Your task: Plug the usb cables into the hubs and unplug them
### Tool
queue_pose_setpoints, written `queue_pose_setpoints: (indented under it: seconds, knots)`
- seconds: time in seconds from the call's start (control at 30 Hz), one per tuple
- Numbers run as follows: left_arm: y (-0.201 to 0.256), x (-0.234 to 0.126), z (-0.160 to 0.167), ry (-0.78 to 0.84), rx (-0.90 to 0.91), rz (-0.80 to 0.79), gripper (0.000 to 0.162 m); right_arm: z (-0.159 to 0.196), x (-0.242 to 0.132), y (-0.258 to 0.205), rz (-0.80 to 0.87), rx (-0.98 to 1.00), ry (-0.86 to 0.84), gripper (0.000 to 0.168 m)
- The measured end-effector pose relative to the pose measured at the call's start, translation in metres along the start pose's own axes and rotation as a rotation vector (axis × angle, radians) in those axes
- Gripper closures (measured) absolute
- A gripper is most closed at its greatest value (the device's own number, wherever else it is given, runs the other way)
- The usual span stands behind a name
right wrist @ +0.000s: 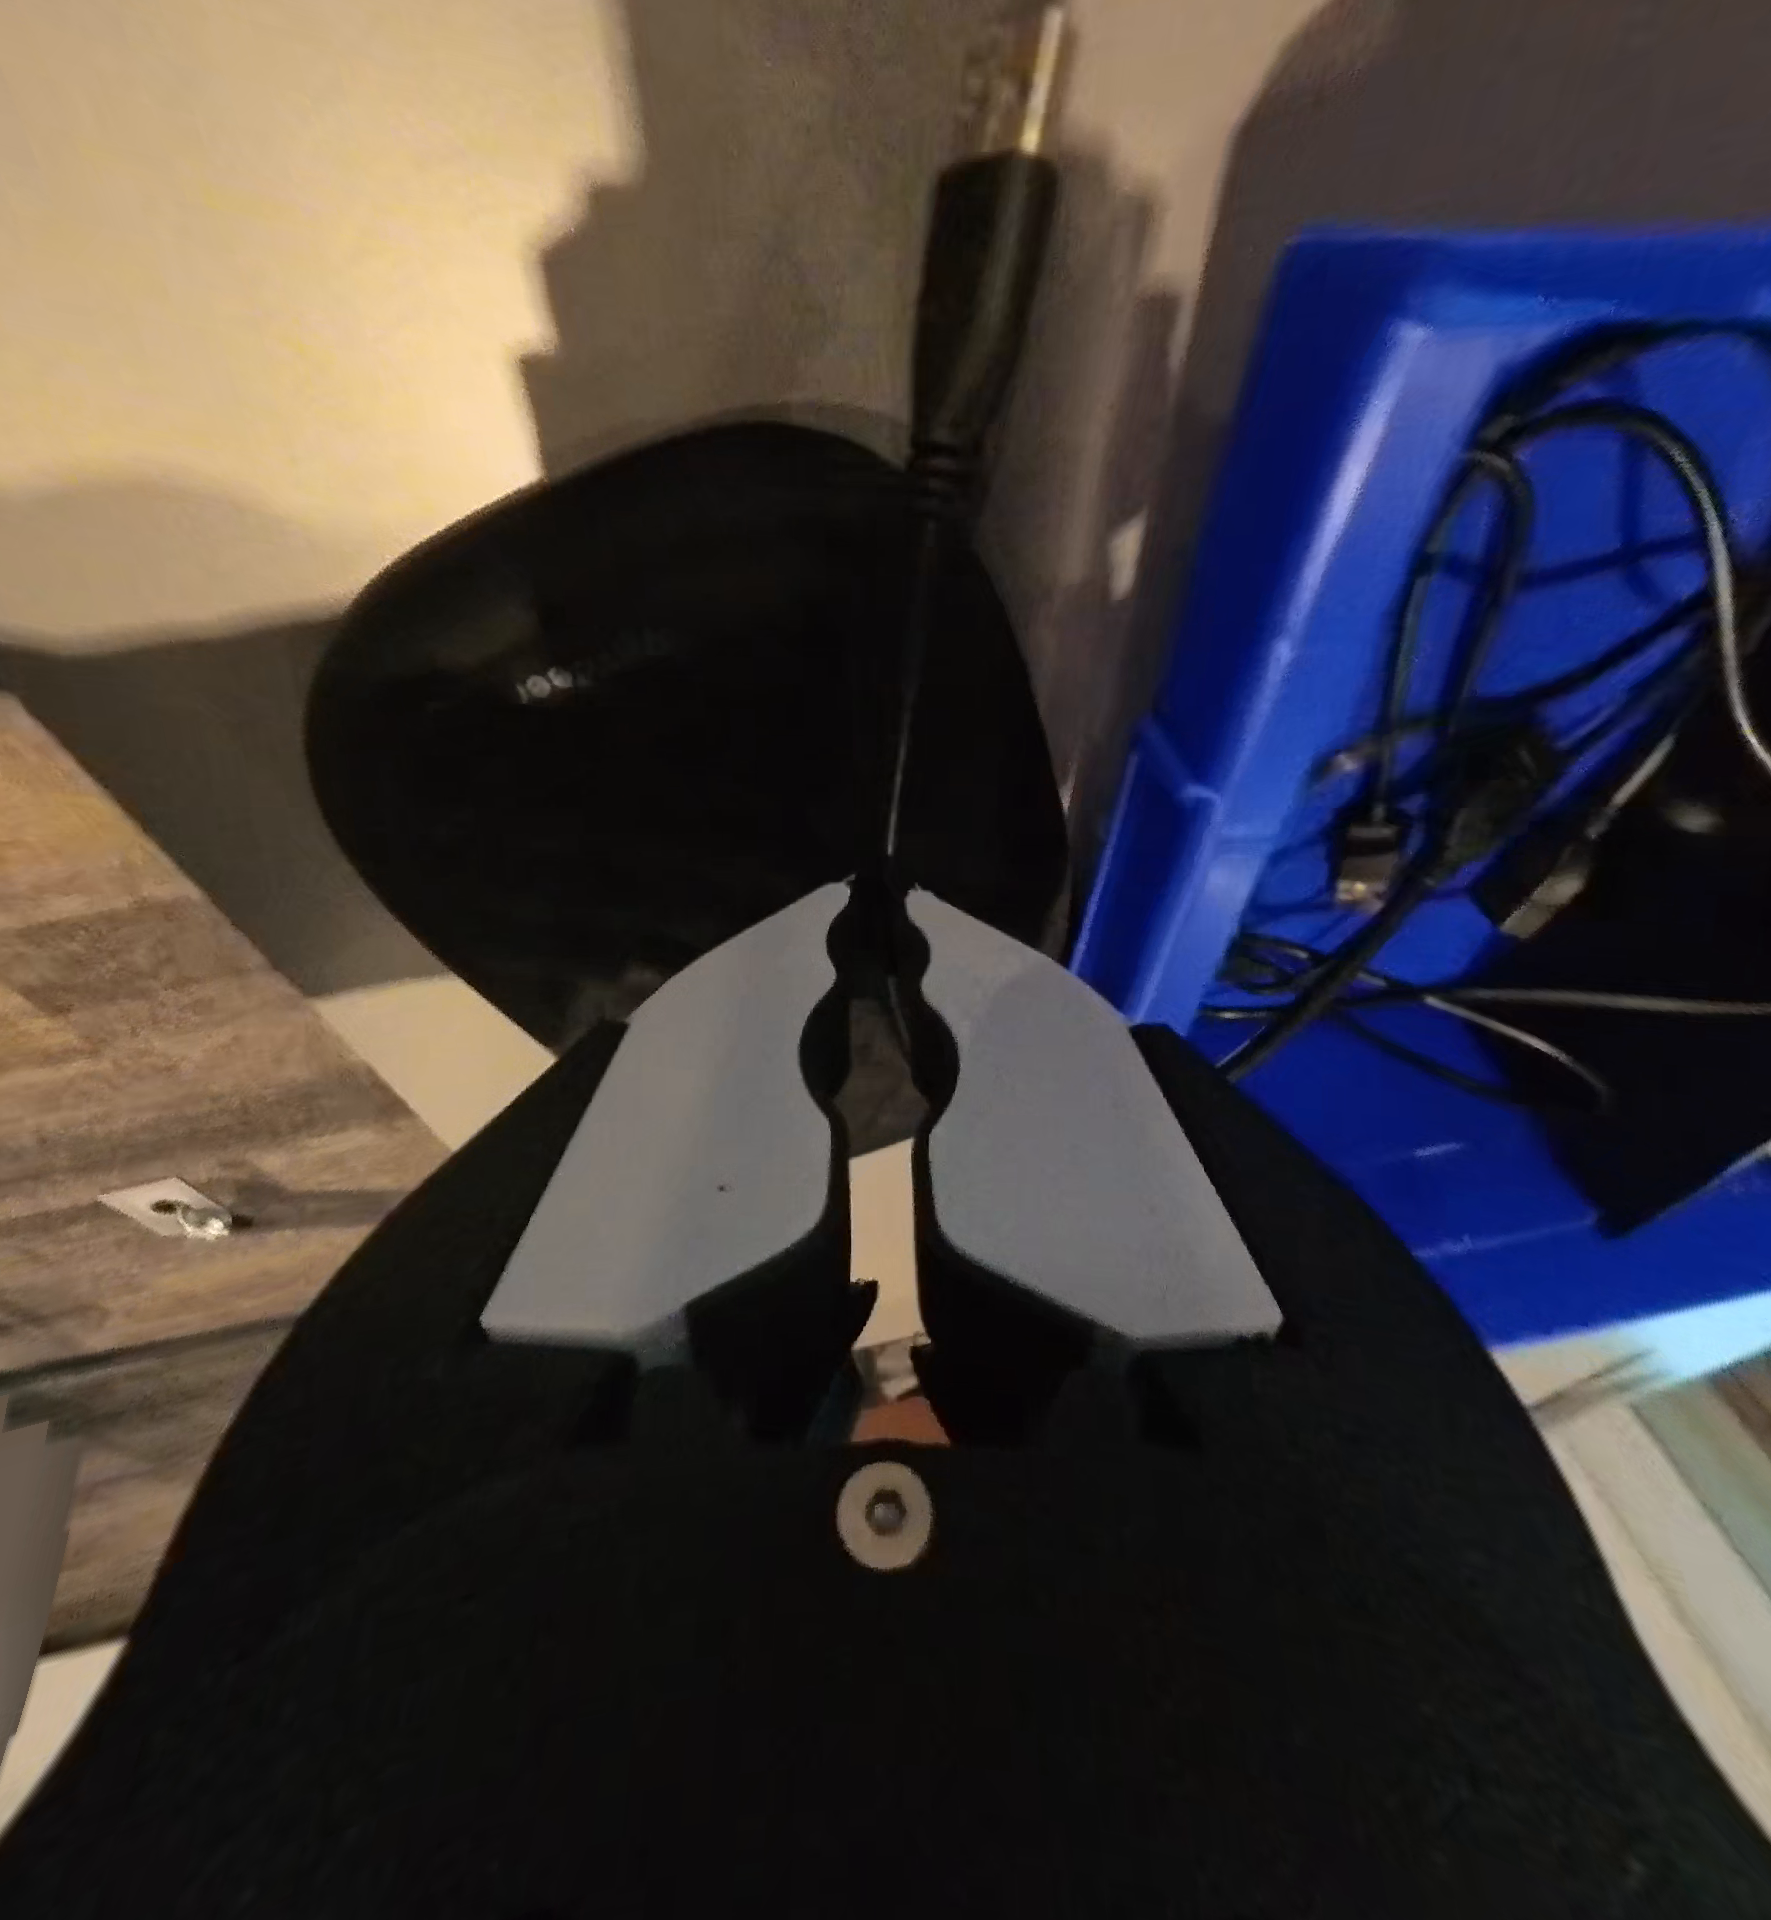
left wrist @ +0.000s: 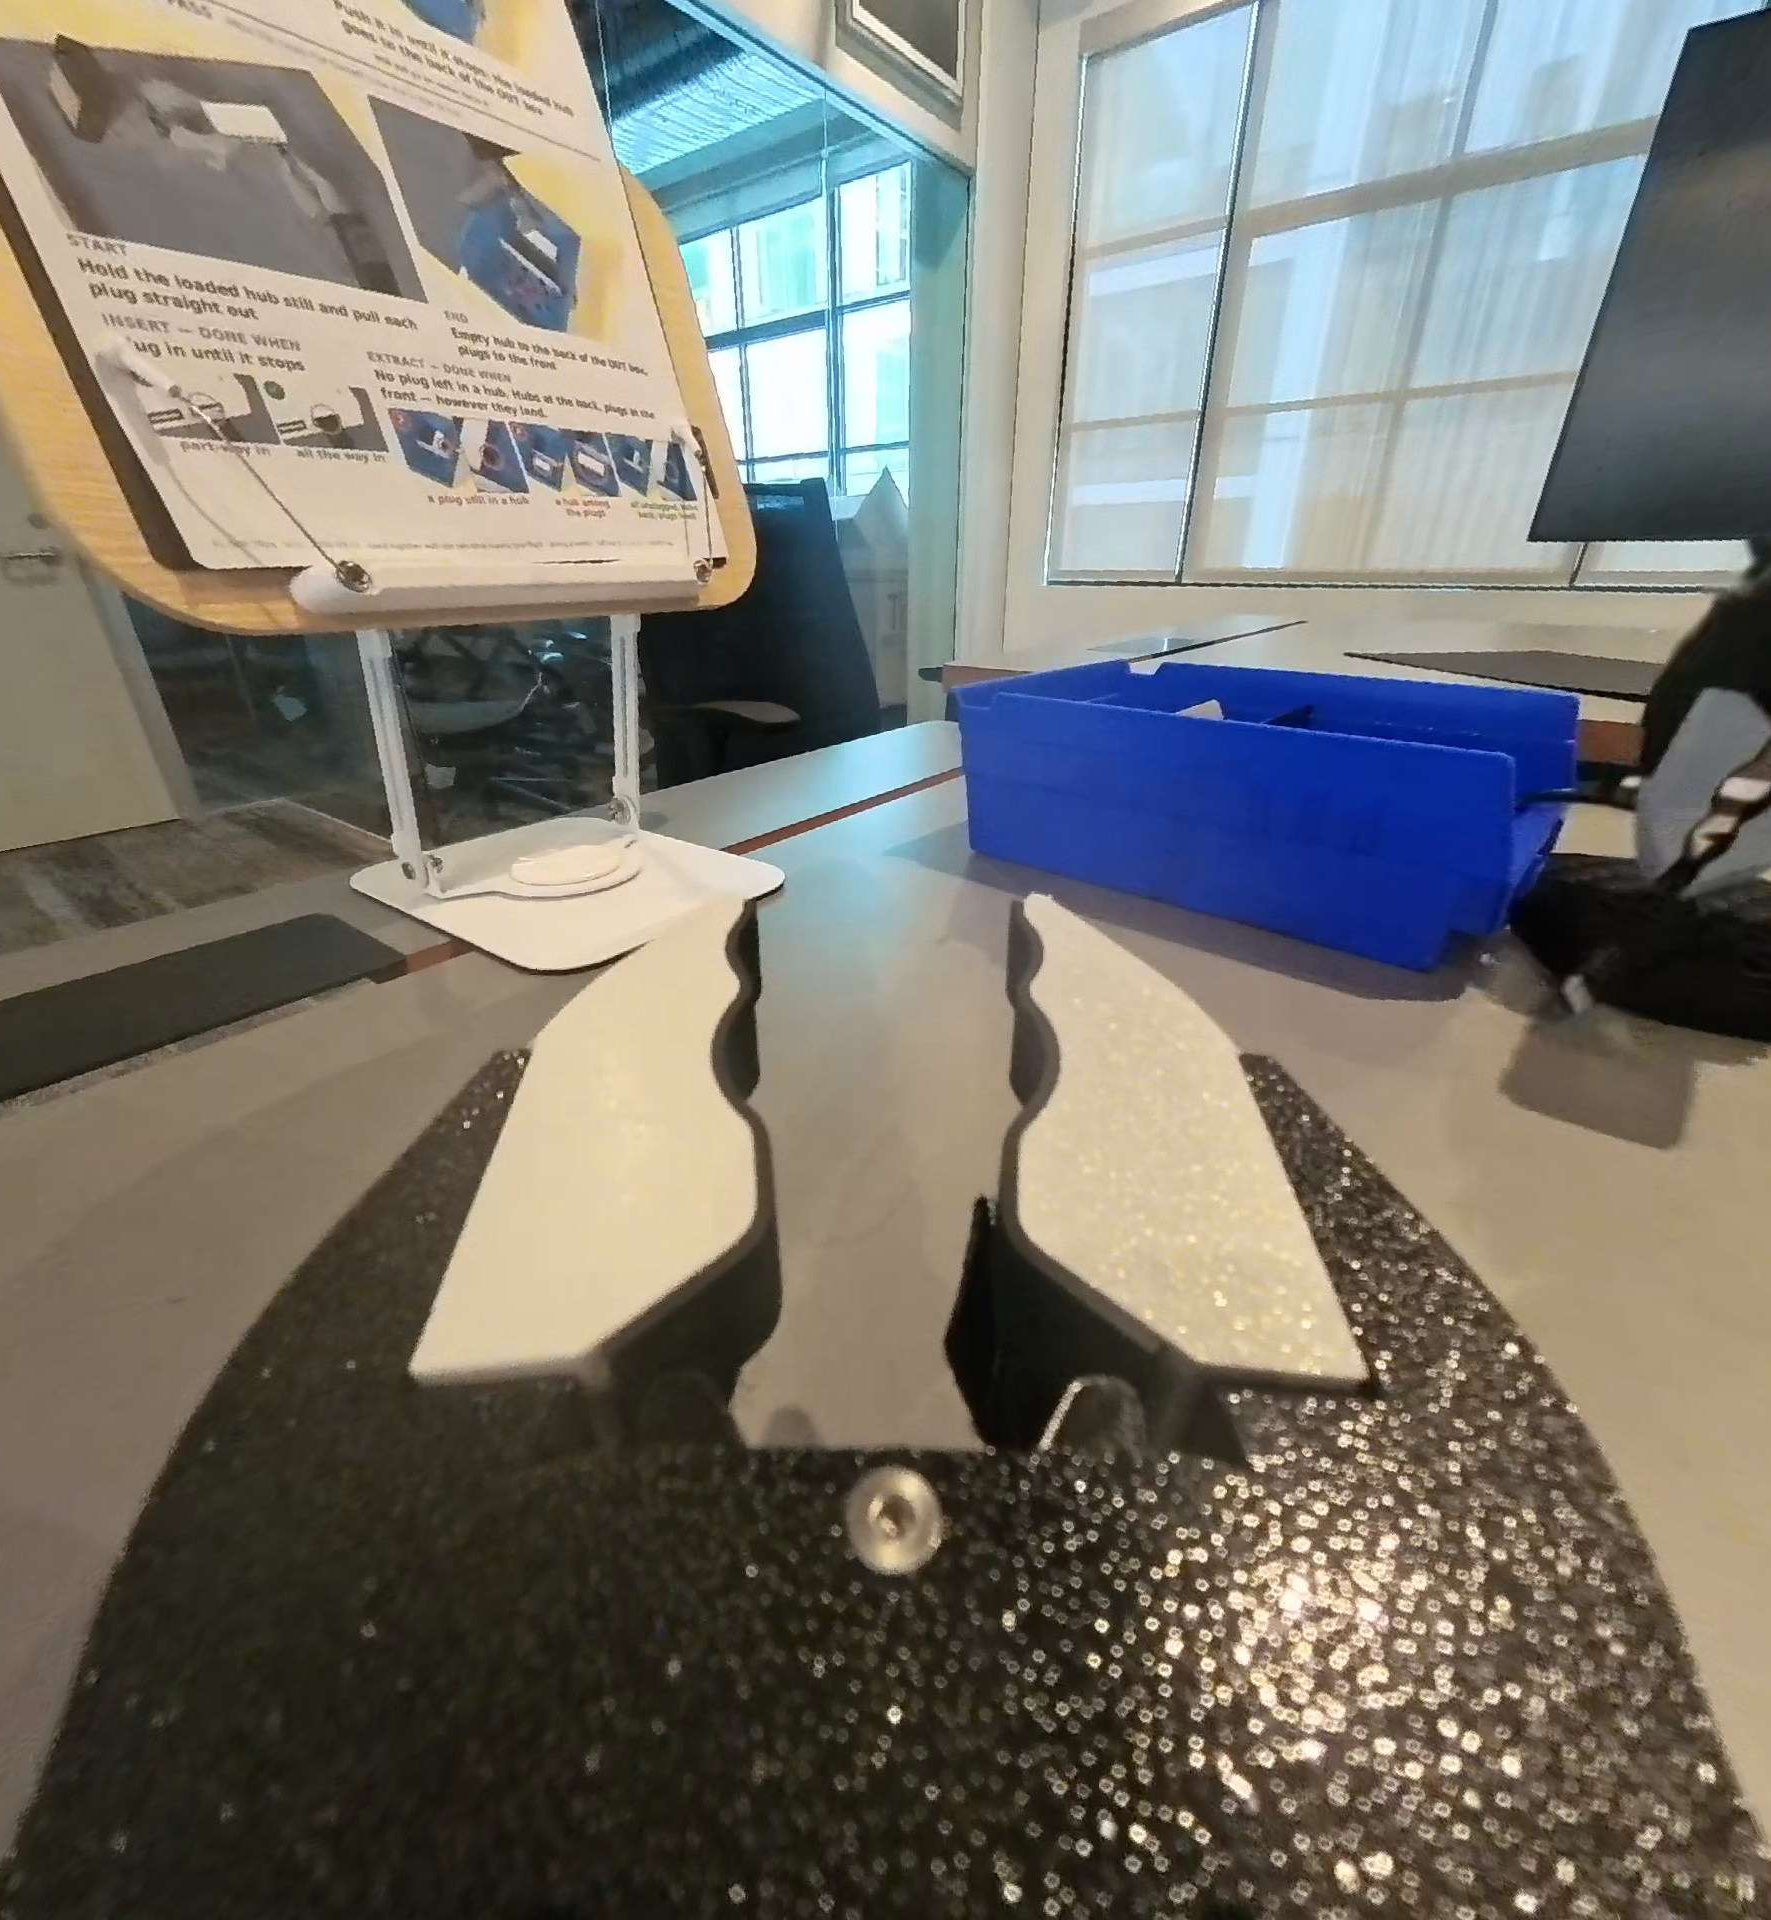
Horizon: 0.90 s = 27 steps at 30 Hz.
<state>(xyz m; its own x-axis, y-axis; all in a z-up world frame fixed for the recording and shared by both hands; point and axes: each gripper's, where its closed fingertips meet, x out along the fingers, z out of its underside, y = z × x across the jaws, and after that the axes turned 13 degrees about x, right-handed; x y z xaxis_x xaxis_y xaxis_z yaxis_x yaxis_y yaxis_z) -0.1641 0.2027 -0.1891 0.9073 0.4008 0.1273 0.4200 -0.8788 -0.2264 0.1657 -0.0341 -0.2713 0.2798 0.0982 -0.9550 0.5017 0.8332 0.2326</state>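
In the right wrist view my right gripper (right wrist: pixel 886 891) is shut, and its fingertips pinch the thin black cord of a USB cable (right wrist: pixel 907 727). The cable's black plug (right wrist: pixel 980 291) with its metal tip stands out beyond the fingers. A blue bin (right wrist: pixel 1276 644) to the right holds several loose black cables (right wrist: pixel 1483 727). In the left wrist view my left gripper (left wrist: pixel 881 914) is open, with nothing between its fingers, low over the grey table (left wrist: pixel 237 1195). The blue bin (left wrist: pixel 1245 800) lies ahead to the right, and the right gripper (left wrist: pixel 1722 821) works beside it.
A white stand (left wrist: pixel 569 894) with an instruction sheet (left wrist: pixel 341 312) rises at the left front of the table. A black rounded object (right wrist: pixel 600 727) lies under the held cable and shows in the left wrist view (left wrist: pixel 1691 956). A dark monitor (left wrist: pixel 1712 291) stands at the far right.
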Motion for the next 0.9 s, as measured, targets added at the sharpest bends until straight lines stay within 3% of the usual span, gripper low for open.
queue_pose_setpoints:
  seconds: [0.2,0.3,0.47,0.7,0.8,0.9]
  knots:
    - [0.001,0.001,0.001,0.002,-0.011,0.004,0.118,0.011,-0.051,0.036,-0.021,0.215,0.245,0.163]
    - [0.002,0.001,0.001,-0.001,-0.005,0.007,0.118,0.022,-0.061,0.074,0.068,0.346,0.32,0.163]
    - [0.001,0.0,0.0,0.005,-0.012,0.005,0.118,0.026,-0.032,0.102,0.109,0.471,0.216,0.163]
    - [0.001,0.002,0.002,0.001,-0.015,0.01,0.119,0.009,0.009,0.112,0.159,0.353,0.049,0.163]
    - [0.003,0.002,0.002,-0.004,-0.004,0.014,0.119,0.002,0.02,0.102,0.059,0.356,0.063,0.162]
    - [0.003,0.002,0.002,-0.007,0.006,0.009,0.119,0.003,0.022,0.095,-0.02,0.45,0.054,0.135]
